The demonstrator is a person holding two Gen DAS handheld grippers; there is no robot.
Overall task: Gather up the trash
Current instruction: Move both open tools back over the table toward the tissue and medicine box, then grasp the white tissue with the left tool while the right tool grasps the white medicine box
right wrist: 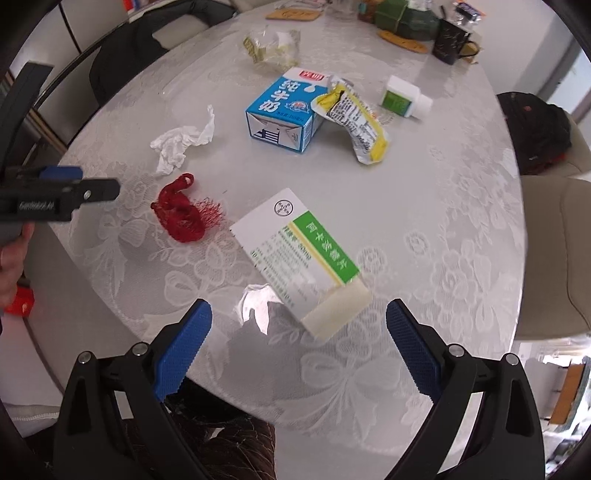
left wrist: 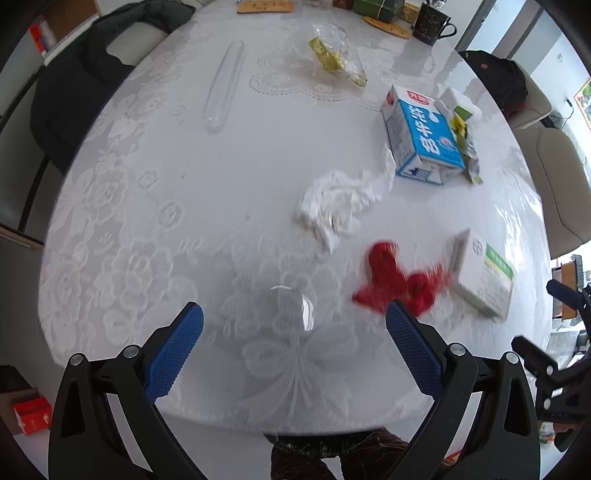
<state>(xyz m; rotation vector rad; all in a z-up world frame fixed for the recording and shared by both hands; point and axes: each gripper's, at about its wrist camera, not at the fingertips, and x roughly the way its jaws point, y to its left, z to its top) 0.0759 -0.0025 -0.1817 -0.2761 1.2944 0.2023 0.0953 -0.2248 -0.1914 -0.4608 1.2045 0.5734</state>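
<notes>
Trash lies scattered on a round white table [left wrist: 155,192]. My left gripper [left wrist: 294,315] is open and empty near the front edge; a red mesh net [left wrist: 399,282] lies just beyond its right finger. A crumpled white tissue [left wrist: 340,203], a blue milk carton [left wrist: 421,136] and a white-and-green medicine box [left wrist: 484,273] lie further right. My right gripper [right wrist: 299,314] is open and empty, just short of the medicine box [right wrist: 299,254]. The right wrist view also shows the red net [right wrist: 181,214], tissue [right wrist: 181,142], milk carton [right wrist: 284,110], a yellow wrapper [right wrist: 354,122] and a small white bottle [right wrist: 402,98].
A clear plastic bag with yellow scraps [left wrist: 332,55] and a clear plastic tube [left wrist: 225,85] lie toward the far side. A black mug [left wrist: 432,22], coasters and green parcels stand at the far edge. Chairs with dark coats [left wrist: 92,85] flank the table. The left gripper shows in the right wrist view [right wrist: 55,195].
</notes>
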